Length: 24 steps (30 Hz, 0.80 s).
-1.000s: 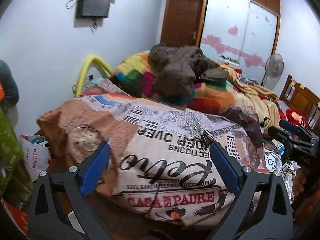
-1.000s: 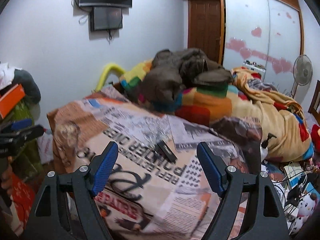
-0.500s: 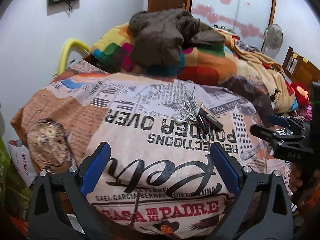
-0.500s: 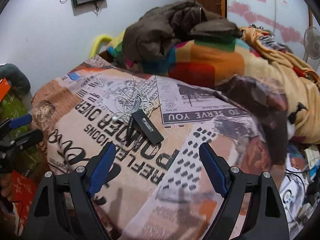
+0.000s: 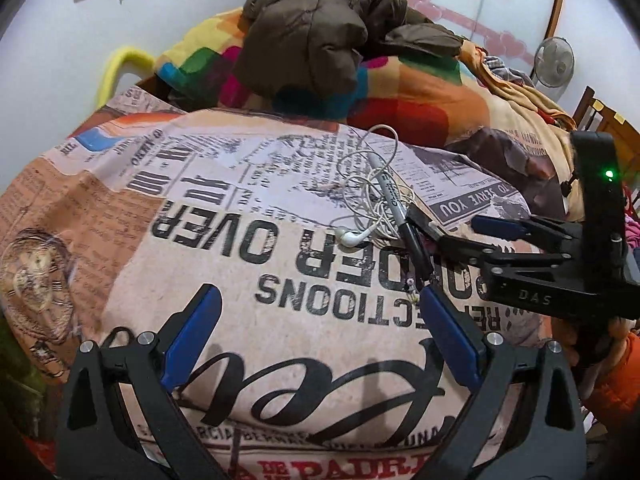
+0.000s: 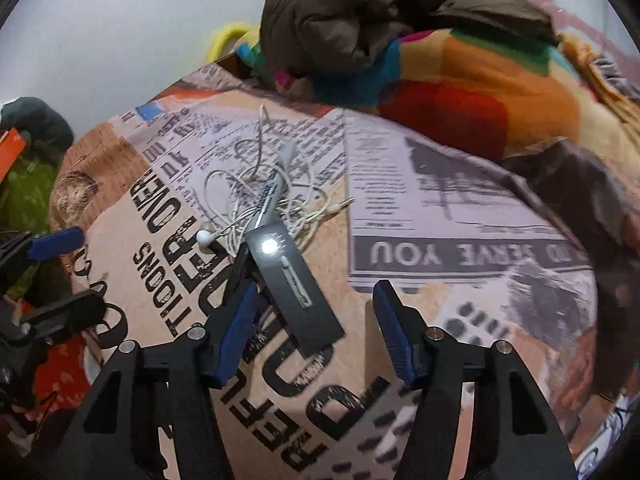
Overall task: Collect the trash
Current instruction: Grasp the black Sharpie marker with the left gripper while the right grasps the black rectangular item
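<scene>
A flat, glossy black card (image 6: pixel 294 288) lies on a printed fabric blanket (image 6: pixel 440 208) between the half-closing right gripper (image 6: pixel 316 332) pads, untouched, tangled white earphones (image 6: pixel 256 200) beyond; the left gripper (image 5: pixel 316 344) gapes empty.

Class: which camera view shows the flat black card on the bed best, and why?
The right wrist view: the flat black card lies nearly whole, face up, just ahead of the right claw. In the left wrist view only its edge shows, behind the marker.

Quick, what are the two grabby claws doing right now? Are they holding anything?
Left gripper: open, holding nothing, above the printed blanket.
Right gripper: open, jaws just closing around the flat black card, not gripping it yet.
</scene>
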Tool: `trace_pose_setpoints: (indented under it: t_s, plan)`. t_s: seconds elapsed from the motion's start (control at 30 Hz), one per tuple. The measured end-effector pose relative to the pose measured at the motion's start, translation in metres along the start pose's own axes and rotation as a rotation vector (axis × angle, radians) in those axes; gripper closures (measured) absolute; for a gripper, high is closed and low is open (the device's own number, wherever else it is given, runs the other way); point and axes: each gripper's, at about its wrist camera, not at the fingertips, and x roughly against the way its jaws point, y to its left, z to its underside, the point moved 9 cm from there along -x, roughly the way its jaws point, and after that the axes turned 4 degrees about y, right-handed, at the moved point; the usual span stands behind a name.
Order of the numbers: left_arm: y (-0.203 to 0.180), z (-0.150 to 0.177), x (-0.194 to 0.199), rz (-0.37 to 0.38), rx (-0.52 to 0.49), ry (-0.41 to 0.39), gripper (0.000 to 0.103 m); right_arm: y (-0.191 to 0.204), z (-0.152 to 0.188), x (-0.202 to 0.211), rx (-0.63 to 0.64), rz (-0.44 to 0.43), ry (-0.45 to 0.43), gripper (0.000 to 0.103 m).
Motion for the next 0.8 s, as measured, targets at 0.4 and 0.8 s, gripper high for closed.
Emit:
trace_pose_setpoints:
  t_s: [0.4,0.8]
  plan:
    - [-0.026,-0.014,-0.031,0.124,0.016,0.081,0.026,-0.007,-0.002,-0.002,-0.03,-0.026,-0.016,0.079]
    - [-0.066,-0.026,-0.068,0.116,-0.038,0.13,0.076,-0.04,0.013,0.025,-0.133,0.036,-0.04,0.079]
